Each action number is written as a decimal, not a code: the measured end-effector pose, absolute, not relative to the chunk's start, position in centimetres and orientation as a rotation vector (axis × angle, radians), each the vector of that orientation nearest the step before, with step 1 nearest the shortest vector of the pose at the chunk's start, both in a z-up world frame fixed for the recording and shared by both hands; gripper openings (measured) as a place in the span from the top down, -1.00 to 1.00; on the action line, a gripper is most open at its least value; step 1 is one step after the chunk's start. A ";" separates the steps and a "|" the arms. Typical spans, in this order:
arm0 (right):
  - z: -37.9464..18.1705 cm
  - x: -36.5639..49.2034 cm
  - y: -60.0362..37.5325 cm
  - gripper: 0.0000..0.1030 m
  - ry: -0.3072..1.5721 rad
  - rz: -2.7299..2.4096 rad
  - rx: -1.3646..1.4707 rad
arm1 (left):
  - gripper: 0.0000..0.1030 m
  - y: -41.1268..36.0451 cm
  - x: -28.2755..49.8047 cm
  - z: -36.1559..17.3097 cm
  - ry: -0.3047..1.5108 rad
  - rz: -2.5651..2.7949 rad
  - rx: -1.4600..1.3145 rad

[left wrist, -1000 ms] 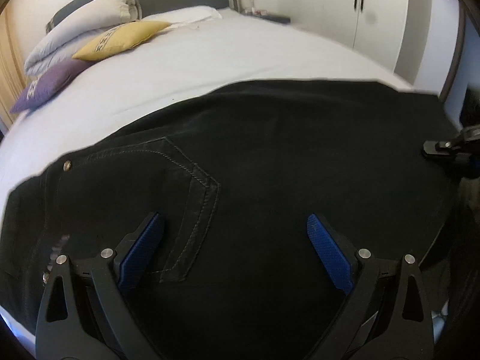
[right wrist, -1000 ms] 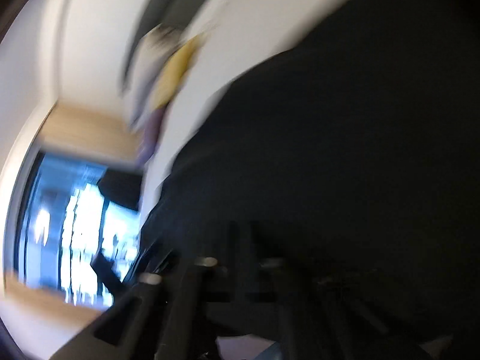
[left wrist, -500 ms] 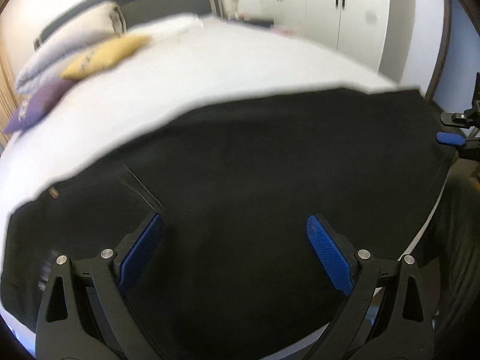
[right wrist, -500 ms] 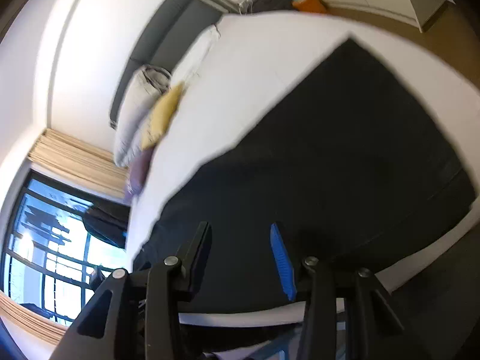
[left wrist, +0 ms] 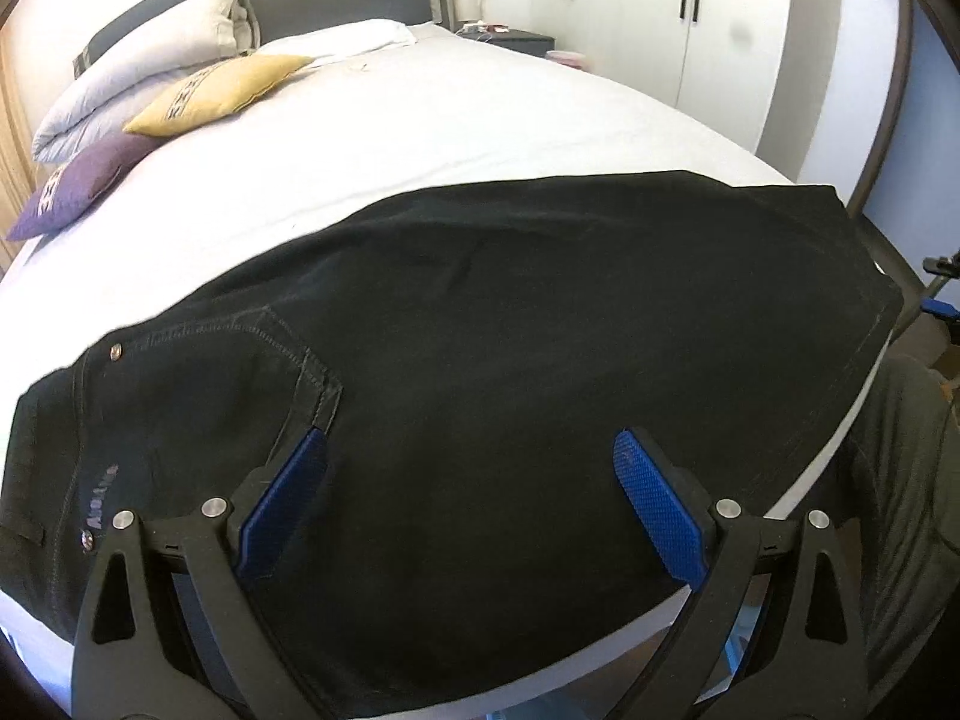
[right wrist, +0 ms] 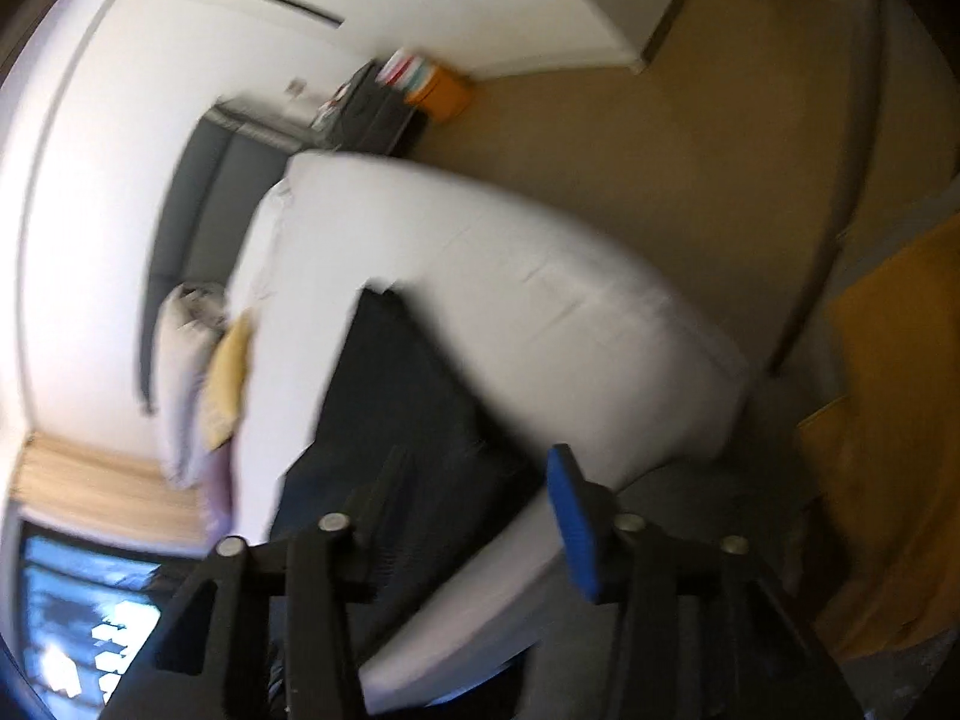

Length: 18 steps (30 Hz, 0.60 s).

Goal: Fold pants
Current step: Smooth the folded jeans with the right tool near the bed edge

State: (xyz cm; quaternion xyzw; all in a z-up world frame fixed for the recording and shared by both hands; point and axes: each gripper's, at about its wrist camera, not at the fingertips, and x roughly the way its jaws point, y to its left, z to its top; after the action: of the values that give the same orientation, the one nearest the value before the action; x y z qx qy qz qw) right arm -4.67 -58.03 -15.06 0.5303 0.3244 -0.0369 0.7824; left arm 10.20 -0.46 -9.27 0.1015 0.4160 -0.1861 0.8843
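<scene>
The black pants (left wrist: 480, 372) lie flat on the white bed (left wrist: 420, 132), near its front edge. The left gripper (left wrist: 471, 474) hangs over them with its fingers wide apart, holding nothing. The right gripper (right wrist: 480, 498) is apart too, empty, off the bed's corner. Pillows (left wrist: 210, 84) sit at 10 o'clock.

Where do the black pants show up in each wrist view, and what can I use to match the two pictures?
Left wrist: the pants fill the lower middle, spread flat on the bed's near edge.
Right wrist: the pants are a blurred dark strip left of centre, running down toward the fingers.
Shared landmark: the yellow pillow by the headboard.
</scene>
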 end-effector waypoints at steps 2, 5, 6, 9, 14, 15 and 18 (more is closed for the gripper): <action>-15.9 -2.5 -56.6 0.04 0.718 -0.034 1.218 | -0.91 -0.1 9.8 -8.5 0.854 -0.389 0.208; -17.9 -1.5 -55.6 0.04 0.780 -0.044 1.259 | -0.91 -0.6 7.7 -7.1 0.840 -0.392 0.189; -18.3 -1.3 -55.7 0.04 0.796 -0.054 1.272 | -0.91 -0.5 7.7 -6.9 0.841 -0.391 0.182; -19.4 -0.9 -55.9 0.03 0.847 -0.094 1.315 | -0.91 -0.5 7.6 -6.7 0.857 -0.393 0.167; -19.7 -3.4 -56.4 0.02 0.849 -0.096 1.364 | -0.91 -1.5 6.4 -6.1 0.855 -0.417 0.168; -19.7 -3.2 -56.3 0.02 0.835 -0.079 1.369 | -0.91 -1.8 6.3 -6.2 0.857 -0.422 0.170; -19.6 -3.0 -56.1 0.01 0.812 -0.064 1.397 | -0.91 -2.2 6.3 -6.3 0.861 -0.435 0.177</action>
State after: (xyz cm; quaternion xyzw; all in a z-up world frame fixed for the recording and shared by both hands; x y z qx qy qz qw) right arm -2.97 -56.09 -19.63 0.6249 0.3631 -0.0287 0.6906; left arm 6.27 -2.20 -6.35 0.0849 0.4135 -0.2090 0.8821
